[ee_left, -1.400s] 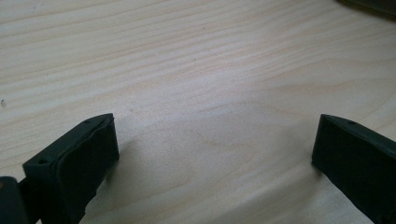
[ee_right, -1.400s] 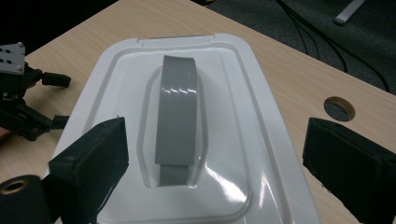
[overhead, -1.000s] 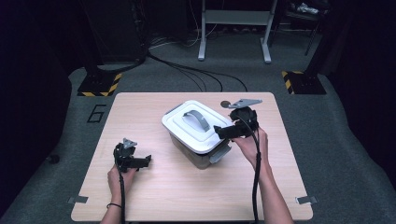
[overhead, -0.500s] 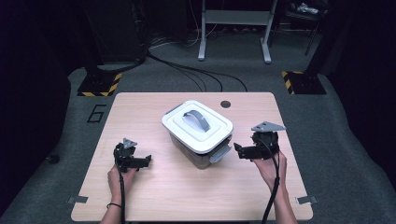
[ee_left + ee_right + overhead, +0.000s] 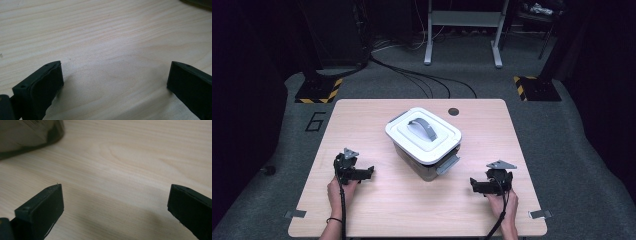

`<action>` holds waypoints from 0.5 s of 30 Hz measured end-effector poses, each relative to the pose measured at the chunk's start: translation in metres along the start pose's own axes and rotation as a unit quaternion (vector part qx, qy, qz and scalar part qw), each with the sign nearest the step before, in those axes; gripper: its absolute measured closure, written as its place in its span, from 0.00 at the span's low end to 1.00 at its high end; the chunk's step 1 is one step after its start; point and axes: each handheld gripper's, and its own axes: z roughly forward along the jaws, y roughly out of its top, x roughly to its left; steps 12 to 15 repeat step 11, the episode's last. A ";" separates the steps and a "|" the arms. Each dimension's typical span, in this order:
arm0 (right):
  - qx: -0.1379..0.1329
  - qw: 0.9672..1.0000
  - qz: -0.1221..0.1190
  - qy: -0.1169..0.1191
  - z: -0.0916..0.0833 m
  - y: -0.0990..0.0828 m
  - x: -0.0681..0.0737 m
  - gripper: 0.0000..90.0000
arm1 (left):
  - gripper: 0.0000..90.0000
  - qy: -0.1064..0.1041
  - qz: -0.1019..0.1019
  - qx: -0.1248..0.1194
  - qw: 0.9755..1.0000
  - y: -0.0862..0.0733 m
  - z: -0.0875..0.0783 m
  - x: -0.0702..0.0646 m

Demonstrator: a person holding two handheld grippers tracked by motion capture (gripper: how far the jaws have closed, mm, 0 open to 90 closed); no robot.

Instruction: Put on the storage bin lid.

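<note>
With handle (image 5: pixel 424 129) diagonal, container (image 5: pixel 423 141) skewed

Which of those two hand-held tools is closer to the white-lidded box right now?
The right tool, slightly. It rests on the table toward the person and to the right of the lidded box, near its grey side latch. The left tool sits farther off on the box's left. Both are open, touching nothing.

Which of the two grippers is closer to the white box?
The right gripper looks a bit closer: it sits just off the white box by its grey latch. The left gripper rests farther out.
</note>
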 end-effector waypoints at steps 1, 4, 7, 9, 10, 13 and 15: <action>-0.005 1.000 -0.001 -0.011 0.003 -0.004 0.000 0.00 | 0.00 0.000 0.000 0.000 1.000 0.000 0.000 0.000; 0.005 1.000 -0.006 -0.017 0.008 -0.009 0.002 0.00 | 0.00 0.000 0.000 0.000 1.000 0.000 0.000 0.000; 0.004 1.000 -0.012 -0.019 0.009 -0.008 0.003 0.00 | 0.00 0.000 0.000 0.000 1.000 0.000 0.000 0.000; 0.004 1.000 -0.010 -0.020 0.009 -0.008 0.003 0.00 | 0.00 0.000 0.000 0.000 1.000 0.000 0.000 0.000; 0.004 1.000 -0.010 -0.020 0.009 -0.008 0.003 0.00 | 0.00 0.000 0.000 0.000 1.000 0.000 0.000 0.000; 0.004 1.000 -0.009 -0.021 0.009 -0.009 0.003 0.00 | 0.00 0.000 0.000 0.000 1.000 0.000 0.000 0.000; 0.004 1.000 -0.009 -0.021 0.009 -0.009 0.003 0.00 | 0.00 0.000 0.000 0.000 1.000 0.000 0.000 0.000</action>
